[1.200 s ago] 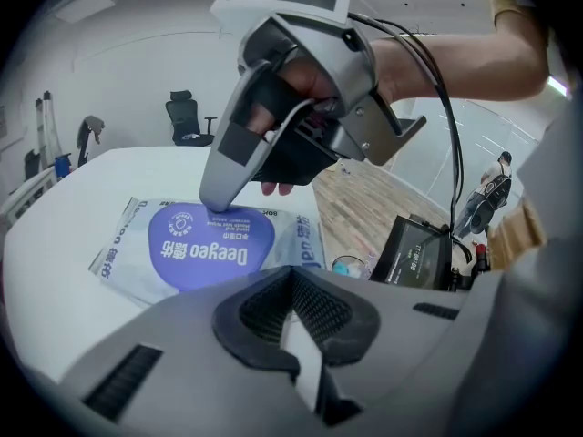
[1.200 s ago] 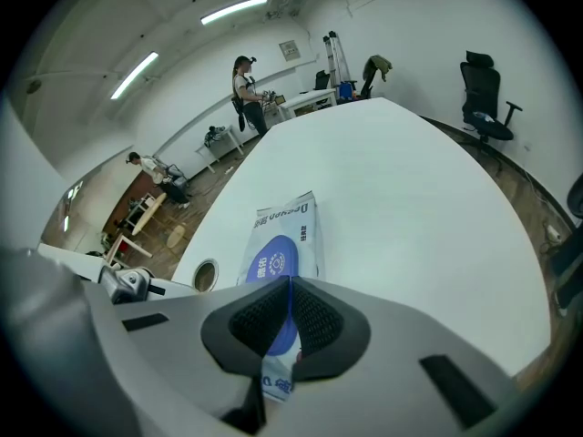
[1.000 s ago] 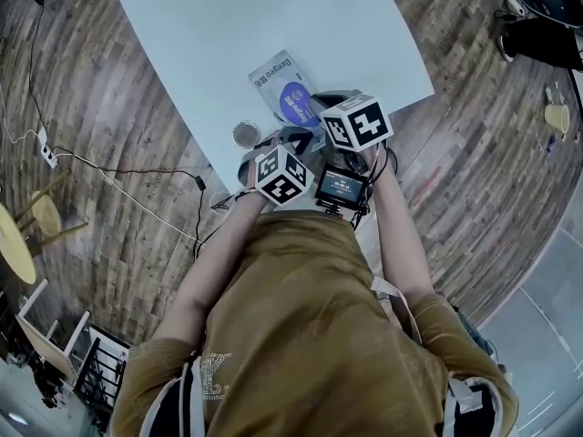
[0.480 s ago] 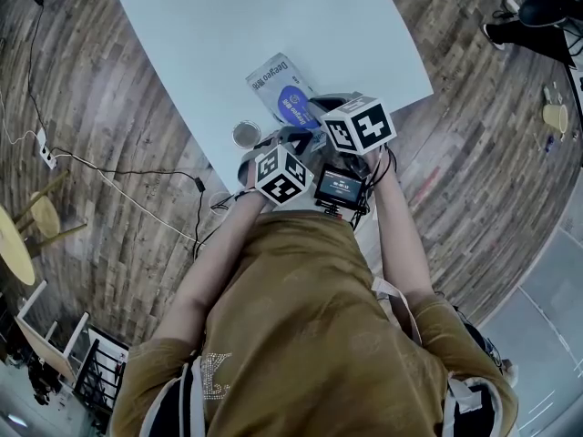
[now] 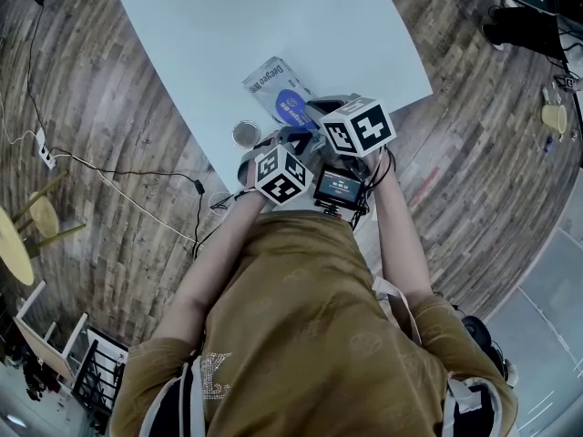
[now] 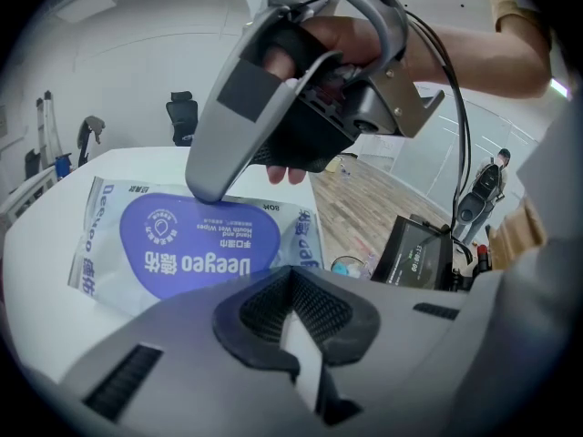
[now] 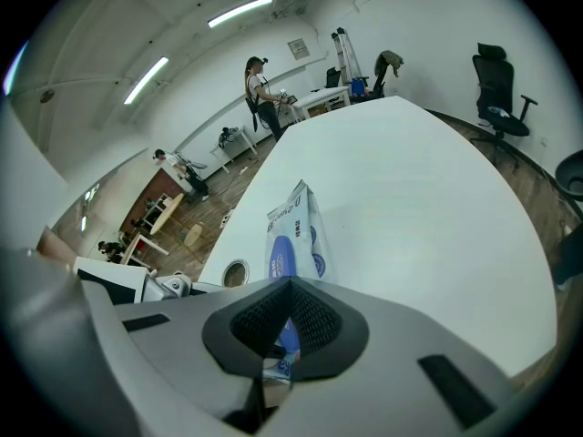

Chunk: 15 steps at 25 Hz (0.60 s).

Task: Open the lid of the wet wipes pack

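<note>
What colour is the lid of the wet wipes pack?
The lid is blue-violet with white print; clearest in the left gripper view.

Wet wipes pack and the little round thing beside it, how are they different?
The wet wipes pack is flat, oblong and pale with a blue lid; the small round object is a dark-rimmed circle. The pack is much bigger. The right gripper is shut on the lid's edge; nothing touches the round object. Both lie on the white table.
</note>
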Each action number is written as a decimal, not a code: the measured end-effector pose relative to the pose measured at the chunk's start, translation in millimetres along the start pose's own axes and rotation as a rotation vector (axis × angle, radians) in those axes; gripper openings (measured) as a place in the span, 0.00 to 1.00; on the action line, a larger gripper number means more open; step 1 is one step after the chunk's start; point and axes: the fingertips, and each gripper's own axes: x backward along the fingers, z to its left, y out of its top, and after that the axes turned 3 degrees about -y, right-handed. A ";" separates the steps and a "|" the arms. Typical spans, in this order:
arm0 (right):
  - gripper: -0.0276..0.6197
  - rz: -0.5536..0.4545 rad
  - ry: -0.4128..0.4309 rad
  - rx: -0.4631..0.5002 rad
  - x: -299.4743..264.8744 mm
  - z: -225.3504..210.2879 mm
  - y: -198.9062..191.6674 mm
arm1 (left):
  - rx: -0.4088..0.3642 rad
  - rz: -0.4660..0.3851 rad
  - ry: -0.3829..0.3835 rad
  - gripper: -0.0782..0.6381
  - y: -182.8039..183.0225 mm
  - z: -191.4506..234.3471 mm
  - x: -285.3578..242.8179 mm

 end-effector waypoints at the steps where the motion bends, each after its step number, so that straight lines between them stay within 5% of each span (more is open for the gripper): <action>1: 0.05 0.002 0.004 0.000 0.1 0.6 0.0 | 0.000 -0.001 0.000 0.12 0.0 0.1 -0.1; 15: 0.05 0.017 0.028 0.021 0.9 7.0 -1.2 | 0.014 -0.006 0.005 0.12 -1.0 0.1 -0.1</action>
